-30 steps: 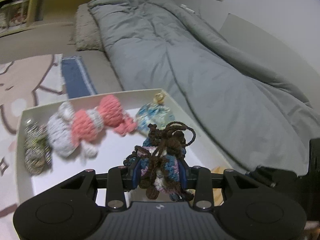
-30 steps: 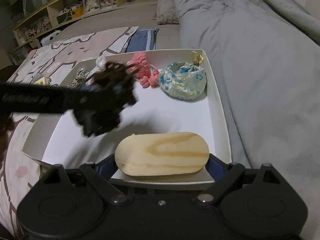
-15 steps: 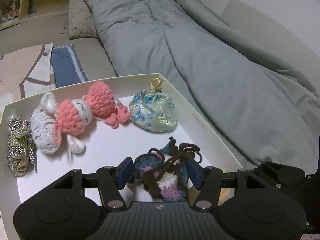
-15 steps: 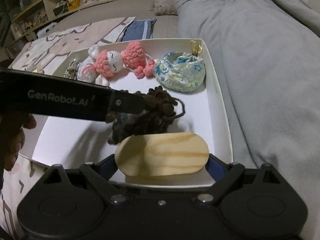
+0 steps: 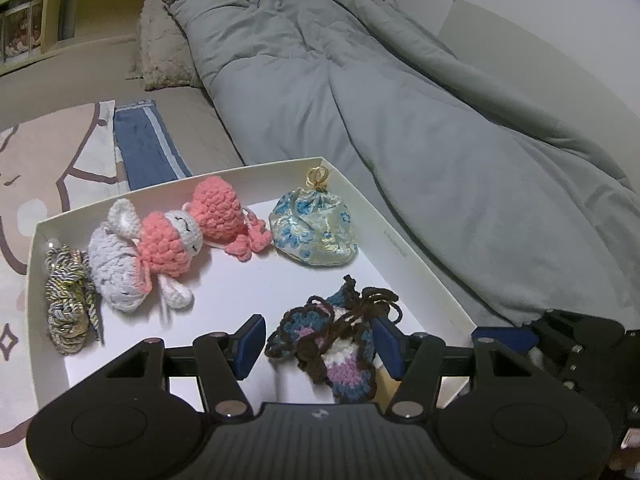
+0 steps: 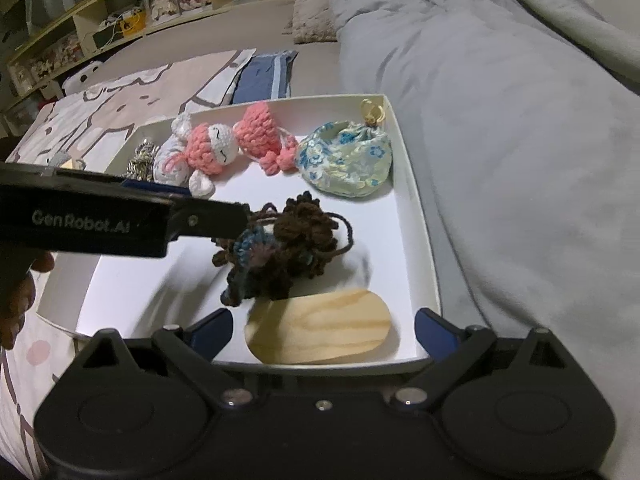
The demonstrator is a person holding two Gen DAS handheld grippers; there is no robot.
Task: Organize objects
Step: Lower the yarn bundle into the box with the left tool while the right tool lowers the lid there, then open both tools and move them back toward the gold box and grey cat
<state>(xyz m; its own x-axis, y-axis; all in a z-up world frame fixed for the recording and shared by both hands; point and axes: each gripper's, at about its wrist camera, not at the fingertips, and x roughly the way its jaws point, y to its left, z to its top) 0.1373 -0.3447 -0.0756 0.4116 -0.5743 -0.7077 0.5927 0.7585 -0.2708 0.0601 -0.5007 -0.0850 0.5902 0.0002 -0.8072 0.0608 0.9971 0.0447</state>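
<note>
White tray [image 5: 404,236] holds rope bundle [image 5: 68,300], knitted doll [image 5: 160,248], brocade pouch [image 5: 316,232]; crochet pouch [image 5: 336,344] rests between parted left gripper [image 5: 320,346] jaws, wooden block [image 6: 320,332] between spread right gripper [image 6: 324,330] jaws: nearly done.

Box [image 6: 416,216]: cord bundle [image 5: 68,300], dolls [image 5: 160,252], pouch [image 5: 314,232] along far wall; crochet pouch [image 5: 336,344], wooden piece [image 6: 320,328] nearer.

A rumpled grey duvet [image 5: 400,128] covers the bed, beside wooden shelves [image 6: 100,20] in dim light.
</note>
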